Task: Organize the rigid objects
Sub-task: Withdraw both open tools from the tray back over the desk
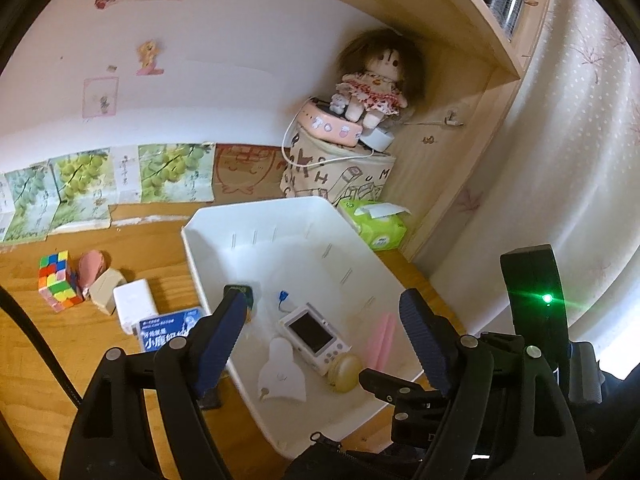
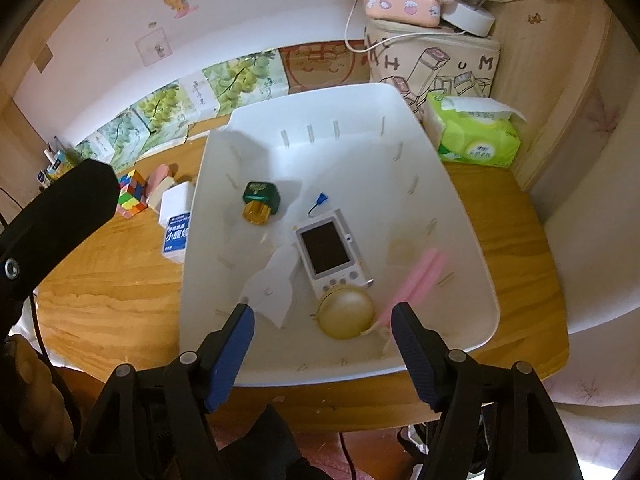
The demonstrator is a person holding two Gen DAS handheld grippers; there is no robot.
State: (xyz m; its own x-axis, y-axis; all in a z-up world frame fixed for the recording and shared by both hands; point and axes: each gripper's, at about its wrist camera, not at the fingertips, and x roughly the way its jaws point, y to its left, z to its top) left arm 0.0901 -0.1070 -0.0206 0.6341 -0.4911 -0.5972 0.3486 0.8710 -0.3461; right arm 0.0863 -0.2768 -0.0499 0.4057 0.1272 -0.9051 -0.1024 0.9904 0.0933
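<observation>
Right wrist view first: your right tool (image 2: 322, 322) hangs over the near end of the white bin (image 2: 472, 216), its blue pads apart with nothing between them. Just under it in the bin lies a round tan case (image 2: 347, 315), touching the foot of the white handheld device (image 2: 330, 254). A pink clip (image 2: 416, 278) lies to the right of the case, a white paper shape (image 2: 272, 286) to its left. Farther into the bin sits a green-capped bottle (image 2: 260, 200) on its side, well apart from the device.

Your left tool (image 1: 326, 330) also stands spread and holds nothing; one pad sits over the bin's left wall, the other inside over the bin's right part.

On the desk (image 2: 108, 280) left of the bin lie a blue-labelled box (image 1: 168, 330), a white box (image 1: 134, 304), a small tan block (image 1: 106, 290), a pink piece (image 1: 92, 266) and a colour cube (image 1: 56, 280). Behind the bin's far right corner rests a green tissue pack (image 2: 476, 136), with a printed bag (image 2: 432, 62) beyond it.
</observation>
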